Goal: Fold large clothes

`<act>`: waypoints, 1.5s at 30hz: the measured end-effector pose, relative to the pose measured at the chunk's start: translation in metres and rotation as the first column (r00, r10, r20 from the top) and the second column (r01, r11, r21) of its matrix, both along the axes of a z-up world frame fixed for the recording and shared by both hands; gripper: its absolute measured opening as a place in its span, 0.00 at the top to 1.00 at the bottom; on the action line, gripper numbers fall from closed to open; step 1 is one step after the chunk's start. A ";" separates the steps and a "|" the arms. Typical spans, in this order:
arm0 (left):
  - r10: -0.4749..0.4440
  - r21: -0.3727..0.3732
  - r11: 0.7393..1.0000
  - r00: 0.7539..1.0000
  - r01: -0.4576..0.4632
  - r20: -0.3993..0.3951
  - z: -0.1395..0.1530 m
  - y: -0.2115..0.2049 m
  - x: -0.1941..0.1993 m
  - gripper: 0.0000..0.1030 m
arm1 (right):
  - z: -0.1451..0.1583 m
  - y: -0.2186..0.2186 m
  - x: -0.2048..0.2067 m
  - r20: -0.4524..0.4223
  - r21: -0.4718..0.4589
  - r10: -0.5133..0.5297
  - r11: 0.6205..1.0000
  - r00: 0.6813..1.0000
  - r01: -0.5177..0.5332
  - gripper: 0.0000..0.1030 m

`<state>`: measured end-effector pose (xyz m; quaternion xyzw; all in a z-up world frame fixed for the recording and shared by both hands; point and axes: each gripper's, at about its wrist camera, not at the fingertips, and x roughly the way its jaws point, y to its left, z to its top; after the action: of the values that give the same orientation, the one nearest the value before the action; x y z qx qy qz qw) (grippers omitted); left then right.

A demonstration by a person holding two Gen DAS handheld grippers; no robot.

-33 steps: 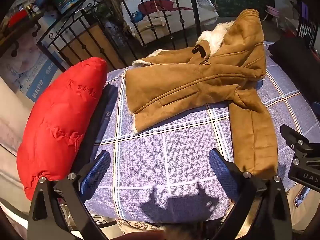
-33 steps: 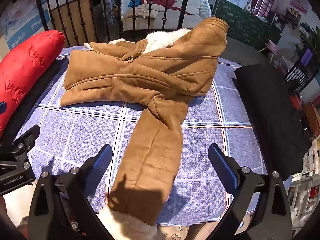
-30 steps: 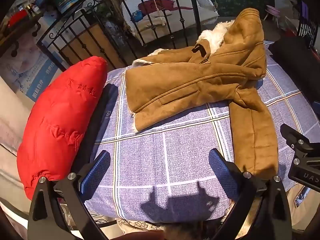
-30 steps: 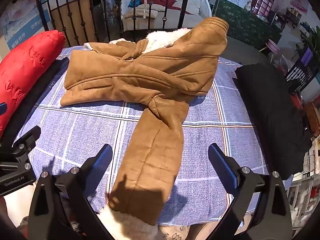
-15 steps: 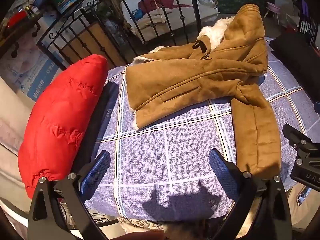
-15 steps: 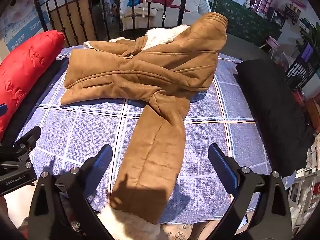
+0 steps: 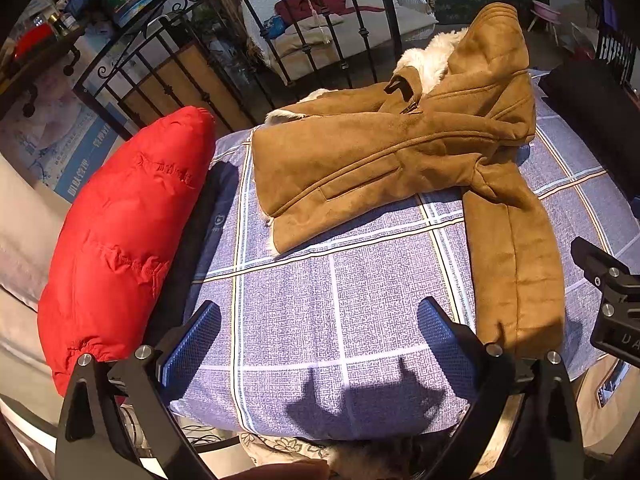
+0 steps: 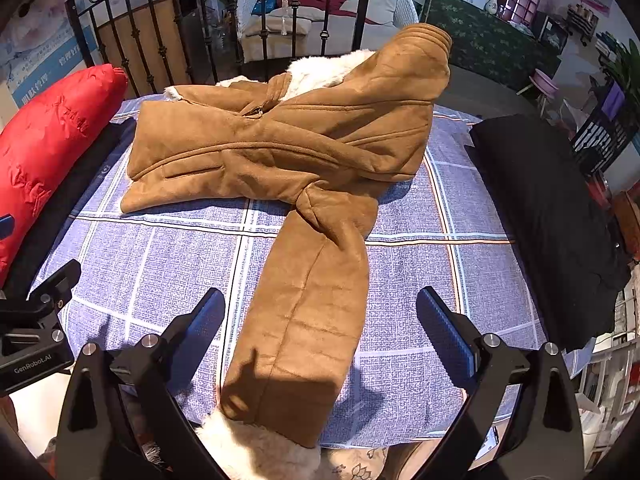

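Barely anything's changed in the last second, just drifted back a hair. Brown coat (image 8: 280, 152) lies half-folded on the checked bench (image 7: 340, 300), sleeve (image 8: 304, 312) trailing toward me. Left fingers (image 7: 320, 344) and right fingers (image 8: 320, 332) both spread, empty. Sleeve next, I reckon.

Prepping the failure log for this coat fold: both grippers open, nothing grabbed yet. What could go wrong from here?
1. The sleeve hangs its fleece cuff over the table edge; a pinch by the right gripper may catch only fleece and slip.
2. The coat is thick, so a fold may spring back open.
3. The red jacket and black garment flank the cloth; a swung sleeve could snag them.
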<state>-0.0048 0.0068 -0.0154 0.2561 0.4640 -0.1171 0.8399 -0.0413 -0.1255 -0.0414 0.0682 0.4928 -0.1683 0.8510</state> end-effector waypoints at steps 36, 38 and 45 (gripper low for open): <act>0.000 0.007 1.000 1.000 0.000 -0.010 -0.004 0.004 -0.001 0.06 | -0.005 0.001 0.001 -0.008 0.001 0.003 1.000 1.000 -0.003 0.08; 0.000 0.008 1.000 1.000 0.000 -0.011 -0.005 0.004 0.000 0.06 | -0.005 0.001 0.000 -0.007 0.001 0.003 1.000 1.000 -0.003 0.08; 0.000 0.008 1.000 1.000 0.000 -0.012 -0.006 0.004 0.000 0.06 | -0.006 0.001 0.000 -0.009 0.001 0.004 1.000 1.000 -0.004 0.08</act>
<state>-0.0049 0.0111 -0.0211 0.2589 0.4696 -0.1165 0.8360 -0.0411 -0.1245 -0.0475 0.0668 0.4966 -0.1665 0.8492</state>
